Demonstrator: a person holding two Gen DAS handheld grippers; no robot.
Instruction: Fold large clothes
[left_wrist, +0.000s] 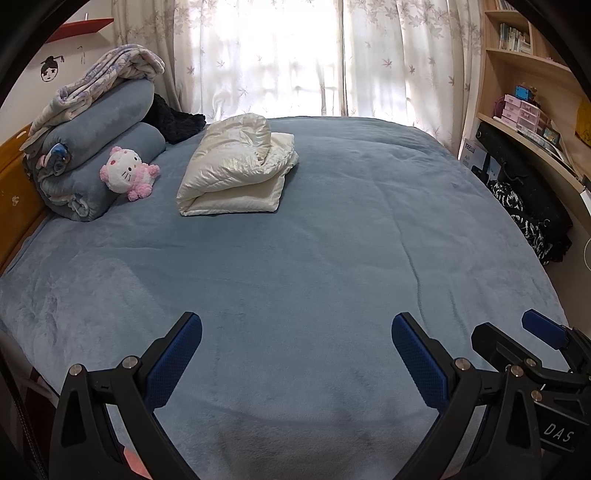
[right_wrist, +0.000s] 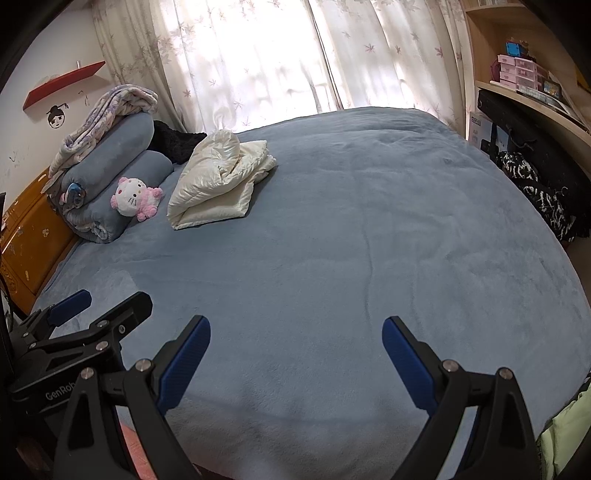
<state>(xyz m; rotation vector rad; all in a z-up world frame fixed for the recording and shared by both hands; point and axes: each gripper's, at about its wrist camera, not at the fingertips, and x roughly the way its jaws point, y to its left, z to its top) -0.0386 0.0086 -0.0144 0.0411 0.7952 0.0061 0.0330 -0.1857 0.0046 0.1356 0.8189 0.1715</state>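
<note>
Cream padded clothing (left_wrist: 236, 166) is lying in a folded bundle on the far left part of the blue bed cover (left_wrist: 332, 240), just beside the pink-and-white plush cat (left_wrist: 127, 171) and the rolled blue blankets (left_wrist: 99, 147) stacked at the headboard end, and well apart from both tools. It is already sitting in layers, with one puffy fold standing up on top and a flatter slab beneath, so the scene is fitting either a garment folded and set aside or one parked there awaiting more tidying; the pictures are not settling which. Both grippers are hovering over the near edge of the bed: the left gripper (left_wrist: 295, 354) is standing with its blue pads spread wide and holding nothing, and the right gripper (right_wrist: 295, 354) is doing the same alongside it. A pale green cloth (right_wrist: 565, 435) is showing at the right edge of the right wrist view, though what it is cannot be told. If the bundle is needing further work, doing it well is meaning reaching across with both tools, pinching matching corners through all layers, and pressing the raised fold flat so slippery padding is not springing back.
</note>
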